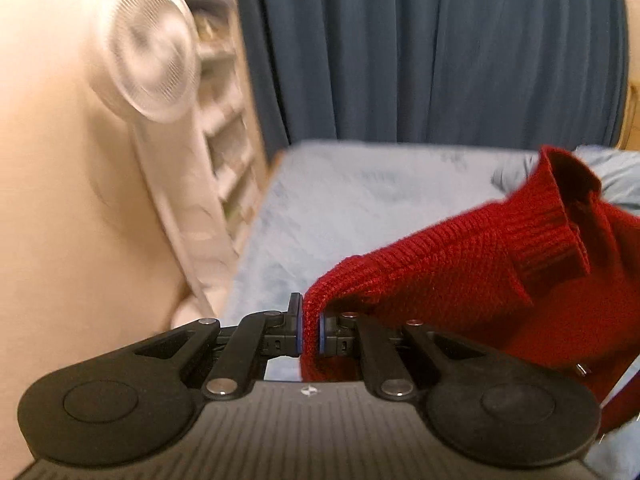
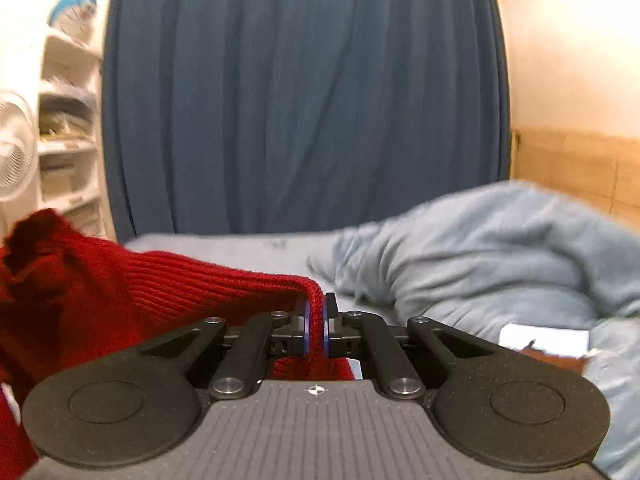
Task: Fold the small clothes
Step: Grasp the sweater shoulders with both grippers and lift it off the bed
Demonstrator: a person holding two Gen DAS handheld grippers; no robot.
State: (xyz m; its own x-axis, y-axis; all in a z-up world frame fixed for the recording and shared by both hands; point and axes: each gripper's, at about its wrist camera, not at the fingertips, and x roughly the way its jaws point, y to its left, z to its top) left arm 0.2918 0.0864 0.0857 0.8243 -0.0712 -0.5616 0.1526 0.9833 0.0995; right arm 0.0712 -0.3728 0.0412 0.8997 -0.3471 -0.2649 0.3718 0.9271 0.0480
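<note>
Both grippers are clamped on the red knit sweater [image 1: 460,280], which hangs in the air betw. them above the light-blue bed [image 1: 352,208], not lying on it. The left gripper [image 1: 311,332] has its pads pinched tight on a corner fold of the knit; the right gripper [image 2: 316,328] bites a ribbed edge the same way, w/ a bit of fabric poking out below the jaws. I'd guess it handles soft and floppy, fairly light but thick, a chunky rib knit that sags and stretches rather than slips, so nothing fragile. Best hold looks like the corners or the ribbed hem, where the knit is doubled and firmer. A rumpled blue blanket [image 2: 500,256] sits on the bed's right side. As for containers, only the white shelves [image 2: 68,140] at left, stuffed w/ blurry items I can't make out.
</note>
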